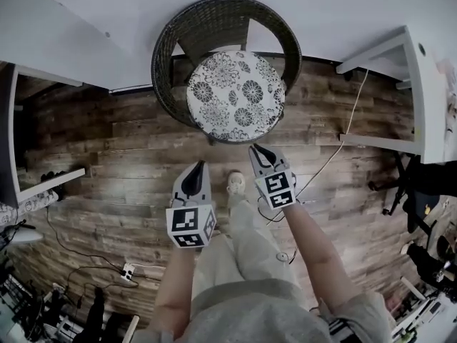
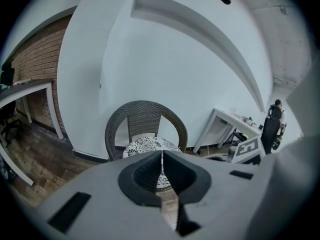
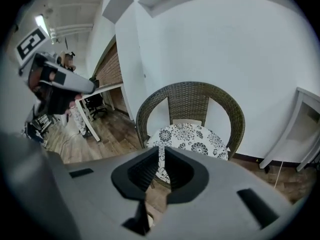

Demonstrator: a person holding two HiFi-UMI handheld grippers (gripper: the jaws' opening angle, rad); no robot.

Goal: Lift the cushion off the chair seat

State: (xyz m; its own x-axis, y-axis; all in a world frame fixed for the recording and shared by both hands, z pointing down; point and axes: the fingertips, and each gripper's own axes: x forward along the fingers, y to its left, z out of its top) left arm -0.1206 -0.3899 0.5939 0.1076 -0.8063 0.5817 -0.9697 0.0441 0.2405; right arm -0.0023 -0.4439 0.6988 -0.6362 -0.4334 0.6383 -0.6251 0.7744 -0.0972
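The floral cushion point(image 1: 235, 95) is seen lying flat on the seat of the wicker chair point(image 1: 214, 20), which is set against a white wall point(image 1: 321, 6) on a dark plank floor point(image 1: 121, 163). Short of the chair, the left gripper point(image 1: 201, 165) is held with its jaws pressed together. The right gripper point(image 1: 255, 149) is held with its jaws parted by a narrow slit around nothing.

Probably an office, white desks point(image 1: 427, 98), plank floor point(image 1: 107, 184) (loose cables point(image 1: 325, 164))

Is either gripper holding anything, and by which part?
Nothing is held. The left gripper and right gripper are both short of the floral cushion, which lies untouched on the wicker chair.
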